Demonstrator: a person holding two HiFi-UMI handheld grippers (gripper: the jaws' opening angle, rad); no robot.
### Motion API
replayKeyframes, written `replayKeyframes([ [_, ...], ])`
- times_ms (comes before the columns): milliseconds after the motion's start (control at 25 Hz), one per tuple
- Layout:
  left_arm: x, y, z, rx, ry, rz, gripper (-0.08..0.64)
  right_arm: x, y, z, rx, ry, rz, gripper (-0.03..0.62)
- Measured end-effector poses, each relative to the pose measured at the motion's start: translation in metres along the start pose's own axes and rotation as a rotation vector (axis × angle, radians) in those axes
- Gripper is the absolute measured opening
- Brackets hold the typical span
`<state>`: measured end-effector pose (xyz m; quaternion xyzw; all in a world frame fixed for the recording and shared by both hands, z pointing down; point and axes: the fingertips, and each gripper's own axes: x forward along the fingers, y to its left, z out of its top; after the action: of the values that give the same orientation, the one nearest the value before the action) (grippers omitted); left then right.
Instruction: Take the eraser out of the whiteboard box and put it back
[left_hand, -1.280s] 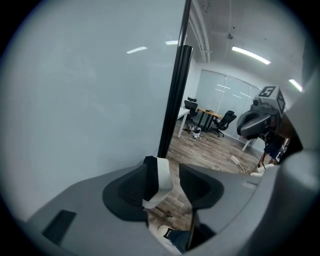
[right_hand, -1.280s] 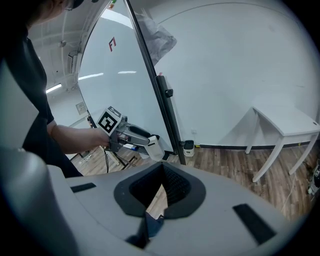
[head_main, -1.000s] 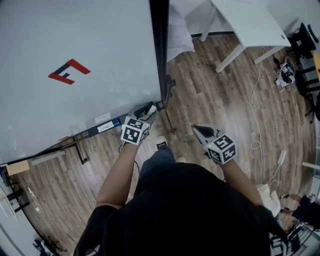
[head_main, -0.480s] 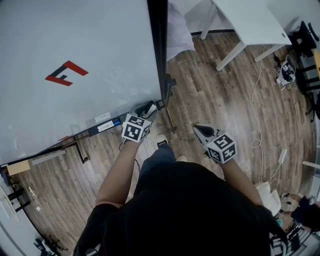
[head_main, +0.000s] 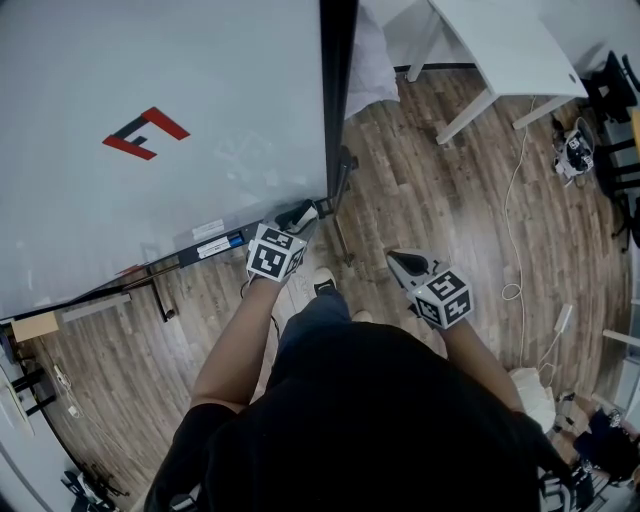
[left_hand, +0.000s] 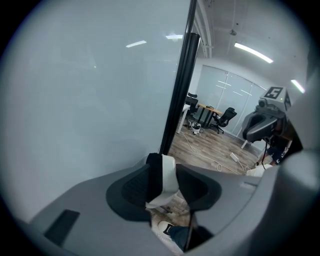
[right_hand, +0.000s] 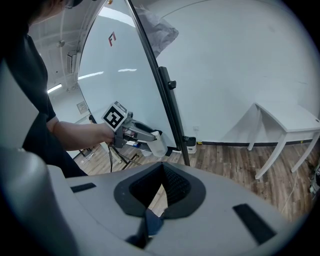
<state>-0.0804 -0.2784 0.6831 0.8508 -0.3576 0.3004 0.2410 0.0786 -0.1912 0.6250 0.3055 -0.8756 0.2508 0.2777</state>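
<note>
Closing my left claw (head_main: 298, 216) on the white plastic block eraser with black felt face (left_hand: 166, 179), which stands between its jaws, I judge it light and stiff, best pinched mid-length across the sides, while my right claw (right_hand: 160, 189) is shut and empty.

whiteboard (head_main: 150, 180) glossy smooth | floor (head_main: 430, 200) wood-grain planks, satin | table (head_main: 500, 40) matt white | eraser (left_hand: 169, 172) smooth white plastic, black felt-like side | my pads (left_hand: 134, 189) matt black, ribbed
</note>
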Motion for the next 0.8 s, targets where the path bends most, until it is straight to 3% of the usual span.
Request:
replayKeyframes([
  [800,-0.020,-0.010,0.018,0.043,-0.034,0.022,0.153,-0.015,0.009,-0.002,-0.005,-0.018,0.007,-0.005],
])
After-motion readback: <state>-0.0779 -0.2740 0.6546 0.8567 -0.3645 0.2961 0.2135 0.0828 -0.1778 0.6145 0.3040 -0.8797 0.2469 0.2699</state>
